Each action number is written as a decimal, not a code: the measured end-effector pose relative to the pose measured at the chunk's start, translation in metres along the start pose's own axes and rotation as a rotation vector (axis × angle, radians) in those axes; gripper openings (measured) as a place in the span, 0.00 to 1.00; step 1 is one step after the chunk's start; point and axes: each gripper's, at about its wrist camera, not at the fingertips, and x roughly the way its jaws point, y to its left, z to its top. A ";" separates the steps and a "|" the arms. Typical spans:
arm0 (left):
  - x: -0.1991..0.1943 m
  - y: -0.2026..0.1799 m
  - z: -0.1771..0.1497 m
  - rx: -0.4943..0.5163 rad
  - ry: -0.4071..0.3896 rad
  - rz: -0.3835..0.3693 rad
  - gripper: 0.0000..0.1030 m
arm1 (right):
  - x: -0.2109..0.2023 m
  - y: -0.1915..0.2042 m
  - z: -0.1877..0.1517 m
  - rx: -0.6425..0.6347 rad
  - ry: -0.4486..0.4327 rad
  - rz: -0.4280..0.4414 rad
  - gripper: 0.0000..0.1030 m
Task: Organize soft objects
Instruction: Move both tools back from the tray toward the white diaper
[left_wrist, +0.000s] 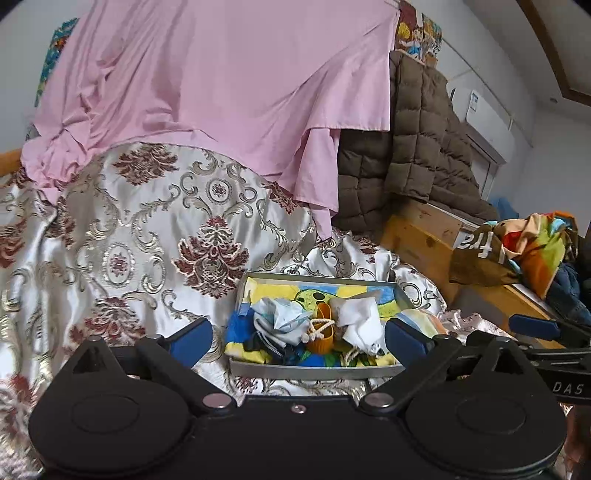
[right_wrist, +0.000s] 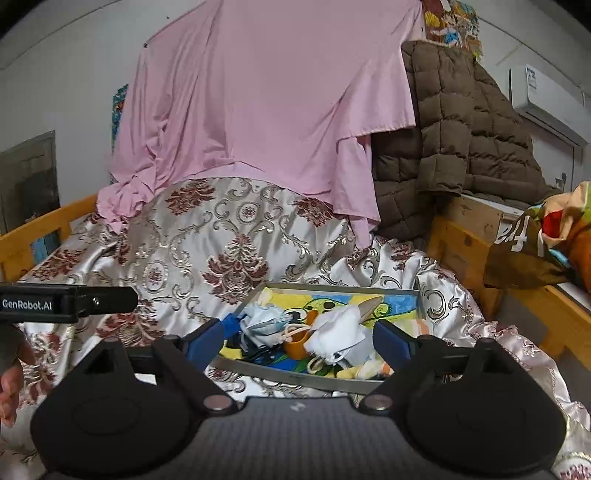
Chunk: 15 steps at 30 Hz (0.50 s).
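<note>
A grey metal tray (left_wrist: 317, 372) (right_wrist: 291, 377) lined with a colourful cartoon cloth sits on the satin bedspread. In it lie a crumpled pale blue-white cloth (left_wrist: 282, 314) (right_wrist: 264, 319), a white drawstring pouch (left_wrist: 360, 319) (right_wrist: 338, 334), an orange ribbed cup (left_wrist: 321, 334) (right_wrist: 297, 345) and dark blue fabric pieces (left_wrist: 236, 326). My left gripper (left_wrist: 297, 334) is open and empty, its blue pads either side of the tray's near end. My right gripper (right_wrist: 297, 341) is open and empty, just short of the tray.
A pink sheet (left_wrist: 221, 85) (right_wrist: 273, 96) and a brown quilted jacket (left_wrist: 417, 147) (right_wrist: 461, 125) hang behind. A wooden bed frame (left_wrist: 417, 243) (right_wrist: 458, 243) runs on the right, with a heap of colourful clothes (left_wrist: 524, 251) (right_wrist: 554, 236) on it. The other gripper shows at each view's edge (left_wrist: 535, 328) (right_wrist: 66, 301).
</note>
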 end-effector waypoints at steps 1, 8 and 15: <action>-0.007 0.000 -0.002 0.005 -0.007 0.002 0.97 | -0.007 0.003 -0.001 -0.004 -0.006 0.001 0.90; -0.054 -0.004 -0.016 0.000 -0.051 0.008 0.98 | -0.052 0.023 -0.010 -0.018 -0.054 0.008 0.94; -0.090 -0.013 -0.034 0.023 -0.086 0.006 0.99 | -0.088 0.031 -0.027 0.012 -0.100 -0.003 0.96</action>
